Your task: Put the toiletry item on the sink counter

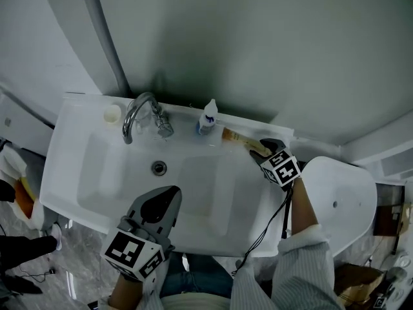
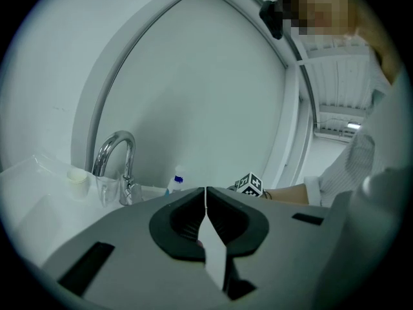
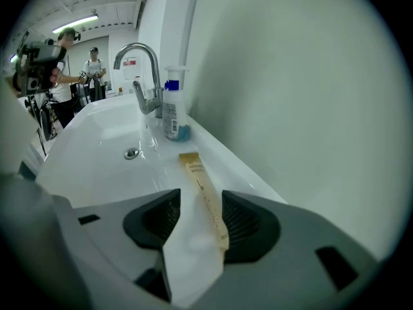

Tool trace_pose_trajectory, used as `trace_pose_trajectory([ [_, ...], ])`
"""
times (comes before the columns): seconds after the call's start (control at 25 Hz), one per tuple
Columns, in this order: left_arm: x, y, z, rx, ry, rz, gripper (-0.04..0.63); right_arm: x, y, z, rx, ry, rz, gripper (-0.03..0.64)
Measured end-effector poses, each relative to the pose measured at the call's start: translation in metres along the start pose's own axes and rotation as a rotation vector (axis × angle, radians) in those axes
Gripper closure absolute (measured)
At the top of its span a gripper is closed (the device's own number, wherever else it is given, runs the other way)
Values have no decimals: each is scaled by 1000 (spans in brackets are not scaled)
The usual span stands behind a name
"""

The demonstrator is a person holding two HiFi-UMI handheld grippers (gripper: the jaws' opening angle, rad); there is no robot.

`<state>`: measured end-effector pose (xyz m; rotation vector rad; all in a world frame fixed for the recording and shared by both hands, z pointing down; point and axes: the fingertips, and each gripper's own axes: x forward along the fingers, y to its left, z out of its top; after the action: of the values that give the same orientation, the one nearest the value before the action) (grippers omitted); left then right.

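Note:
The toiletry item is a long, flat yellow packet [image 1: 236,137] [image 3: 201,189] lying on the back ledge of the white sink counter [image 1: 258,196] [image 3: 242,170], to the right of the basin. My right gripper [image 1: 261,148] [image 3: 201,194] is at its near end, jaws open, one on each side of the packet; the left pad stands clear of it. My left gripper [image 1: 171,194] [image 2: 206,194] hovers over the front rim of the basin, jaws shut with nothing in them.
A chrome faucet [image 1: 137,113] [image 3: 143,60] rises at the back of the basin, with a white cup [image 1: 112,113] to its left and a pump bottle [image 1: 208,117] [image 3: 171,112] to its right. The drain [image 1: 159,167] is mid-basin. A white toilet lid [image 1: 339,202] is at the right.

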<state>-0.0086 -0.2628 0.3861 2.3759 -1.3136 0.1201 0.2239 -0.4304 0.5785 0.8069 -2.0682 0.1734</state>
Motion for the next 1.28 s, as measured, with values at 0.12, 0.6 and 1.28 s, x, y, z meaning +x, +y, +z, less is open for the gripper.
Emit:
trace_pose_trajectory([
  [0.12, -4, -7, 5, 7, -24, -14, 575, -13, 9, 11, 31, -35, -14, 422],
  [0.6, -18, -38, 28, 45, -105, -83, 575, -87, 67, 67, 154, -276, -54, 422],
  [1.28, -36, -79, 59, 102, -188, -163, 575, -226, 154, 168, 443, -773, 104, 500],
])
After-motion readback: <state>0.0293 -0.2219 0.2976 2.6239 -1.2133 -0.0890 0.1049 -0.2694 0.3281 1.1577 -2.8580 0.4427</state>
